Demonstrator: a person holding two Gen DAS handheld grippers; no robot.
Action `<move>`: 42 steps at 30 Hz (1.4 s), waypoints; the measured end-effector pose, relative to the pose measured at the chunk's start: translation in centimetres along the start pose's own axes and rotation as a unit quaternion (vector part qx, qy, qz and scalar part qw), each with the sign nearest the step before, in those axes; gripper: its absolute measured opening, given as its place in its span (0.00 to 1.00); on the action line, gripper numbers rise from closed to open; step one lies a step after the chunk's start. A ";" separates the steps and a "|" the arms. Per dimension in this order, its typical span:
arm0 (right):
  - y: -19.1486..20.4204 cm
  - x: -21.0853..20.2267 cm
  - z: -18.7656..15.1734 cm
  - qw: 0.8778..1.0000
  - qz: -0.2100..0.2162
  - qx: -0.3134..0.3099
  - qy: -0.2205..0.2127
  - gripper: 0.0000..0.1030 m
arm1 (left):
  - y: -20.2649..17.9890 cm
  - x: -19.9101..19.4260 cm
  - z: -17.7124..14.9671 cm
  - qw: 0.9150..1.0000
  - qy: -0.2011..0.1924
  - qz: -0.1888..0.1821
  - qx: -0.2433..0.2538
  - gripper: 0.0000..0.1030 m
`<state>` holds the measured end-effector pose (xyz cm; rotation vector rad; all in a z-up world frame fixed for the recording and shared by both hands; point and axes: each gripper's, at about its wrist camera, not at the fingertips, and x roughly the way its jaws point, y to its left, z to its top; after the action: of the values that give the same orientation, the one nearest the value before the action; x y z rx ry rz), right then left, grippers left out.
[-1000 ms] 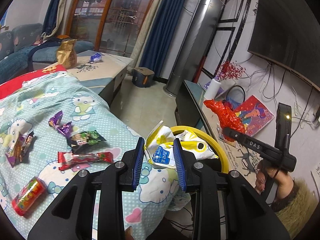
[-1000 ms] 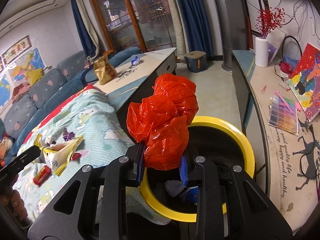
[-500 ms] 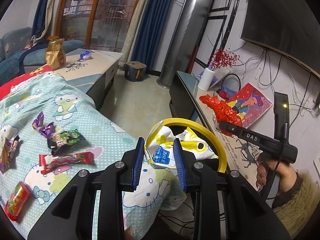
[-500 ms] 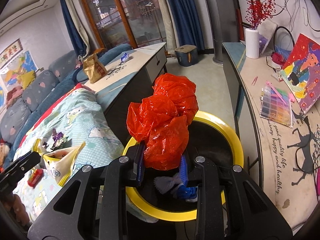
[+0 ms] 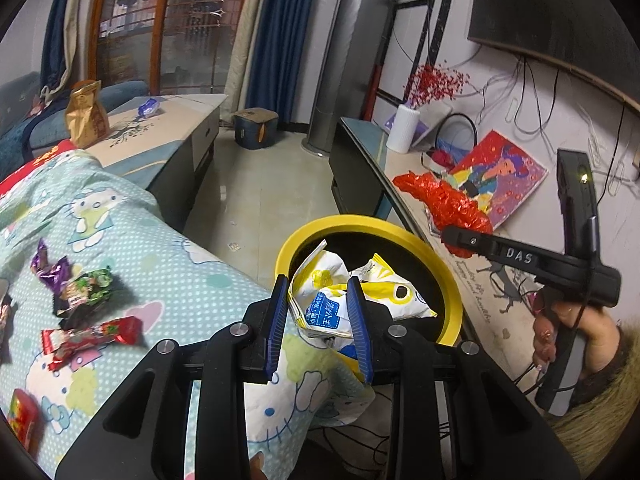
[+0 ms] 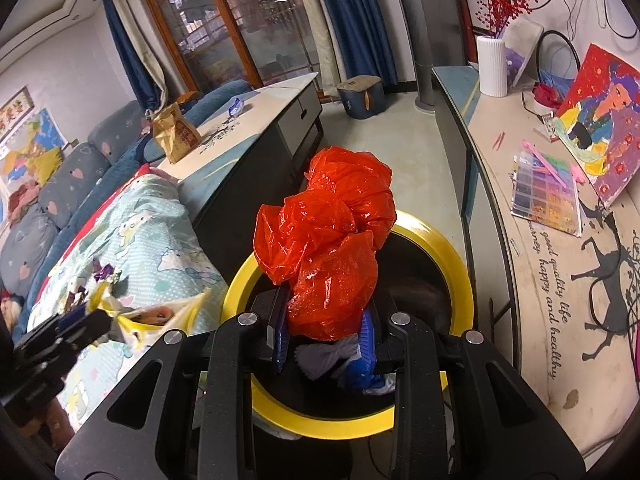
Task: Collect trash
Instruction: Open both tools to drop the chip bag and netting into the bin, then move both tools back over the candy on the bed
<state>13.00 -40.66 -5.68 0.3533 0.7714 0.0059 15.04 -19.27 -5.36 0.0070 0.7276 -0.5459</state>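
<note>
Both pairs of jaws are clenched on rubbish: the left gripper (image 5: 320, 320) pinches a crumpled yellow-and-white snack bag (image 5: 352, 300) between its blue pads, and the right gripper (image 6: 324, 336) grips a bunched red plastic bag (image 6: 328, 252) near its lower end, most of the bag billowing above the fingertips. Each load hangs over or just at the mouth of the yellow-rimmed bin (image 5: 452, 292), which stands between the bedside and the long low cabinet (image 6: 532, 280); some pale and blue scraps already lie at its dark bottom.

The step in hand looks like the drop. To do it well, bring each load fully inside the yellow ring before letting go. The snack bag sits near the bin's bed-side edge, so a nudge toward the centre would stop it catching on the rim or sliding onto the Hello Kitty quilt (image 5: 180, 264). The red bag is light and springy and may cling to a pad, so open wide and lower it first.

More remains on the quilt: a red candy wrapper (image 5: 92, 338), a green packet (image 5: 88, 290), a purple wrapper (image 5: 50, 268) and a small red can (image 5: 22, 414).
</note>
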 end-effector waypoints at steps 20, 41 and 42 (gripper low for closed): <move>-1.6 1.1 -0.4 0.999 -0.016 0.022 0.030 0.61 | -0.1 4.4 -0.8 0.999 0.019 -0.025 -0.030 0.94; 5.5 -1.3 -0.4 0.998 0.045 -0.047 -0.024 0.65 | 4.6 -4.5 -0.8 0.993 -0.068 0.079 -0.061 0.94; 5.9 -1.4 -0.5 0.997 0.049 -0.048 -0.025 0.65 | 4.9 -4.9 -0.7 0.992 -0.073 0.082 -0.063 0.94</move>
<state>12.35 -35.18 -3.22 0.2978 0.7014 0.1259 13.88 -12.64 -3.66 -0.0893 0.6102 -0.3393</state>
